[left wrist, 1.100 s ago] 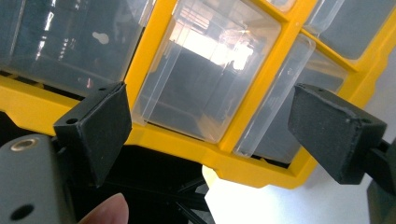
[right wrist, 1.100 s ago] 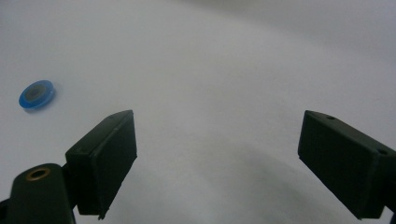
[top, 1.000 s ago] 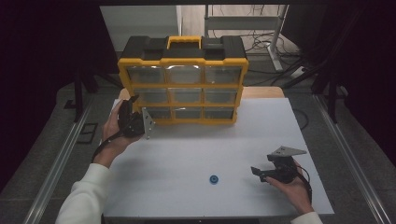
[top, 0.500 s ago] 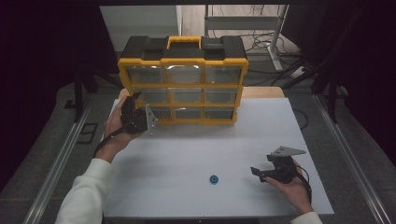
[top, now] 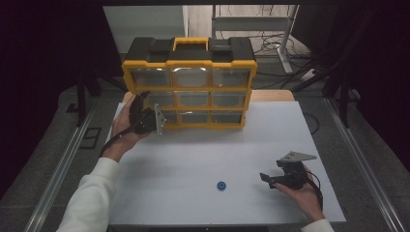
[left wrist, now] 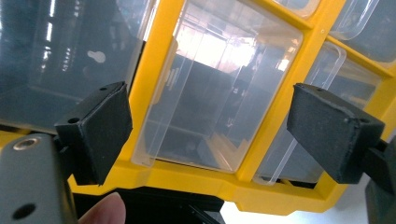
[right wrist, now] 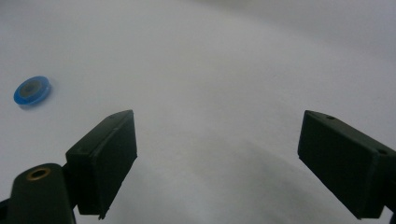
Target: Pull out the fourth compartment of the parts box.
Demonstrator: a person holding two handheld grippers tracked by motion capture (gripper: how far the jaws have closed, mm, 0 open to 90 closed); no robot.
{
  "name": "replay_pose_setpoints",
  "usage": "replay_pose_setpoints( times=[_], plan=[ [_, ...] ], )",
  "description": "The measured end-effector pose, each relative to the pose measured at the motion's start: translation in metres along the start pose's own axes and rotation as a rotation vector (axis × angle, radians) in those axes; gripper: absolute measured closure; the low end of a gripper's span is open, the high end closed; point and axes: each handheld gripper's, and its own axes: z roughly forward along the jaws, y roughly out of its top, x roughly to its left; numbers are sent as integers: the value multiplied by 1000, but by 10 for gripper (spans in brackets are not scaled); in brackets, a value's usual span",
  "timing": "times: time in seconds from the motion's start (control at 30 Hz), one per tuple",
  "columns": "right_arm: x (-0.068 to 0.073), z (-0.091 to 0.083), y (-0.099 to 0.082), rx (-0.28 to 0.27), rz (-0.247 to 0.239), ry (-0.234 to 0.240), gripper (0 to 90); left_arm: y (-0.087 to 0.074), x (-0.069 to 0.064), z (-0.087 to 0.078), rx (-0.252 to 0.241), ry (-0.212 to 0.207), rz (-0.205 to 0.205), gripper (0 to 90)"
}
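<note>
Little has changed over the last second: the left gripper has only edged in a touch at the lower-left corner of the organizer, while the right one sits where it was. Seen along its own jaws, the left gripper is spread wide and holds nothing; a clear drawer sits squarely in the gap, with a yellow frame bar on either side of it. From above, that puts the drawer straight ahead of the jaws, in the left column of the yellow and black drawer organizer standing at the far side of the white table.

Over on the near right, the right gripper rests low on the table in the person's hand, its jaws just as wide apart and empty. A small blue disc lies off to its left, near but not touching; in the right gripper view the disc is up and left of the jaws. The left hand is clearly the nearer one to the drawers, so I would judge a short push forward to close on the drawer front.
</note>
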Motion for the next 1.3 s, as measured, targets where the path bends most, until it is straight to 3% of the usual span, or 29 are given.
replay_pose_setpoints(
  times=[0.47, 0.7, 0.9, 0.97, 1.03, 1.3],
  plan=[
    [0, 1, 0, 8, -6, -5, 123, 4, 1, 13, 4, 11, 4, 184],
    [0, 1, 0, 10, -8, -6, 123, 7, 1, 15, 18, 19, 31, 198],
    [0, 2, 0, 13, -9, -7, 124, 7, 1, 14, 10, 45, 53, 292],
    [0, 2, 0, 13, -9, -8, 124, 6, 0, 14, -9, 54, 51, 353],
    [0, 2, 0, 12, -7, -6, 125, 7, 2, 12, 5, 73, 83, 434],
    [0, 1, 0, 13, -8, -5, 127, 7, 4, 11, -6, 103, 67, 597]
  ],
)
